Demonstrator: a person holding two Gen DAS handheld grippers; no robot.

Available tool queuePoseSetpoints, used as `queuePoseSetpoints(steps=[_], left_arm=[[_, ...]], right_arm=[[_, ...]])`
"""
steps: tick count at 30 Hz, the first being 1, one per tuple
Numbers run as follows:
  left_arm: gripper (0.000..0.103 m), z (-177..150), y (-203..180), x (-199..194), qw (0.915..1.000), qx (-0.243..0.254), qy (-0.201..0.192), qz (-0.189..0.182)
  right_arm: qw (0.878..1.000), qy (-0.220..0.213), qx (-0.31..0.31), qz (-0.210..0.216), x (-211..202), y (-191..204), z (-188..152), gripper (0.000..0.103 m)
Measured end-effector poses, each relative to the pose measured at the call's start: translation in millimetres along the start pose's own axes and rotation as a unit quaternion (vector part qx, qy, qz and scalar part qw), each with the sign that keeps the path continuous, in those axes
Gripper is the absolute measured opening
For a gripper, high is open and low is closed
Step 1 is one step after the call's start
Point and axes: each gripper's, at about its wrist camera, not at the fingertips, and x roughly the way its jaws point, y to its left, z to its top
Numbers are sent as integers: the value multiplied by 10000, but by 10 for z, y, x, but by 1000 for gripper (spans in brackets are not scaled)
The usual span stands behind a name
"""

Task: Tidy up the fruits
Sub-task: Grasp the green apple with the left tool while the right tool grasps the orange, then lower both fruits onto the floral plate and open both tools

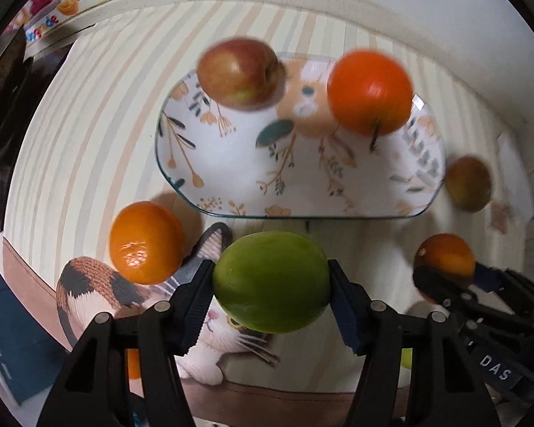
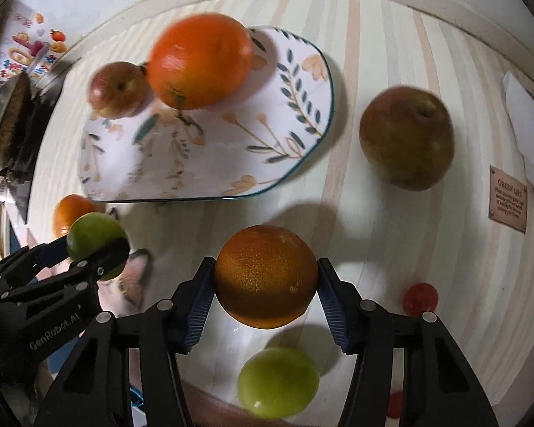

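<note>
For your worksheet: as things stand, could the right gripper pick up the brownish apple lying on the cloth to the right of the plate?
Probably not yet. The way to the brownish apple looks free, but the right gripper is already shut on an orange, so it would have to set that down first.

Both wrist views look steeply down, sharing the plate.

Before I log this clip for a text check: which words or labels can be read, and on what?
"DAS" on the right claw body.
"GenRobot.AI" on the left claw body.
"GREEN LIFE" heads the brown tag; its smaller lines are too small to read.
Letters on the colourful pack are too blurred.
</note>
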Motion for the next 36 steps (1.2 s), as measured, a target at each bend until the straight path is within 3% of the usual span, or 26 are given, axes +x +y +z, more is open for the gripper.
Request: queuePoseSetpoints(steps=[6,14,26,36], left_arm=[[59,314,299,-370,9989,-313,-92,-330],[59,901,589,-138,9986,-450,257,-146],[59,1068,690,450,9937,-605,929,-136],[61,1078,625,460,9939,-672,874,-62]], right_arm=[[9987,-296,-180,366,-312,254,177,59],[9969,-365,-460,529,-4,785,633,59],[9961,29,-519,719,674,1080,898,59],[9947,203,-497,876,719,957,903,60]])
